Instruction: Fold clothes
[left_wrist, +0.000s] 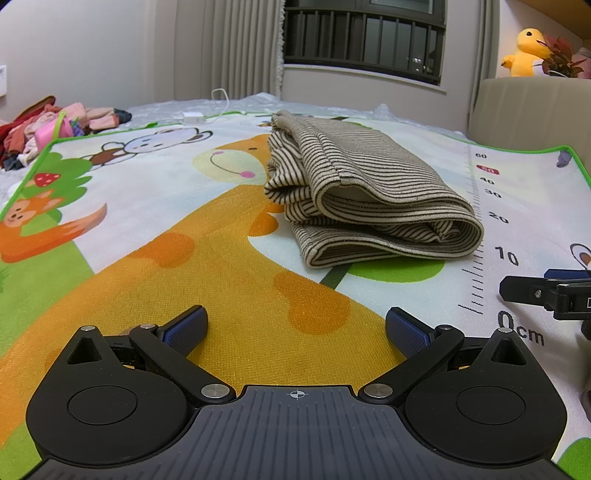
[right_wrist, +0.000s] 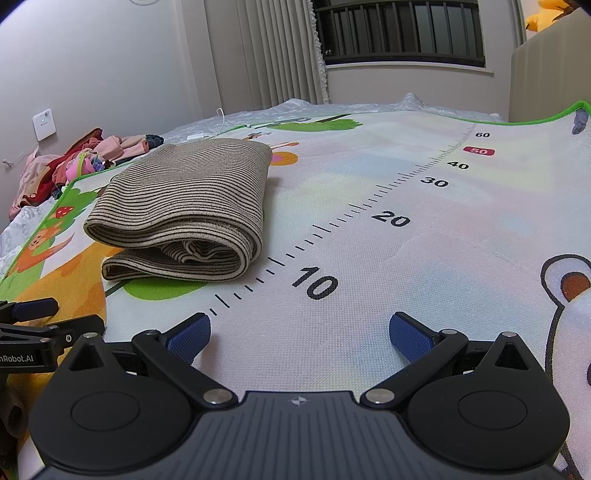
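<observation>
A beige garment with thin dark stripes (left_wrist: 362, 192) lies folded into a thick bundle on the cartoon play mat (left_wrist: 184, 229). It sits ahead and slightly right of my left gripper (left_wrist: 295, 328), which is open and holds nothing. In the right wrist view the same folded garment (right_wrist: 184, 210) lies ahead to the left, beside the printed ruler (right_wrist: 369, 210). My right gripper (right_wrist: 299, 330) is open and empty, low over the mat near the 10 mark. Each gripper shows at the edge of the other's view.
A pile of pink and red clothes (left_wrist: 48, 129) lies at the far left off the mat. A white charger and cable (left_wrist: 194, 117) rest at the mat's far edge. A beige headboard (left_wrist: 532, 110) with a yellow plush toy (left_wrist: 526, 53) stands at the right.
</observation>
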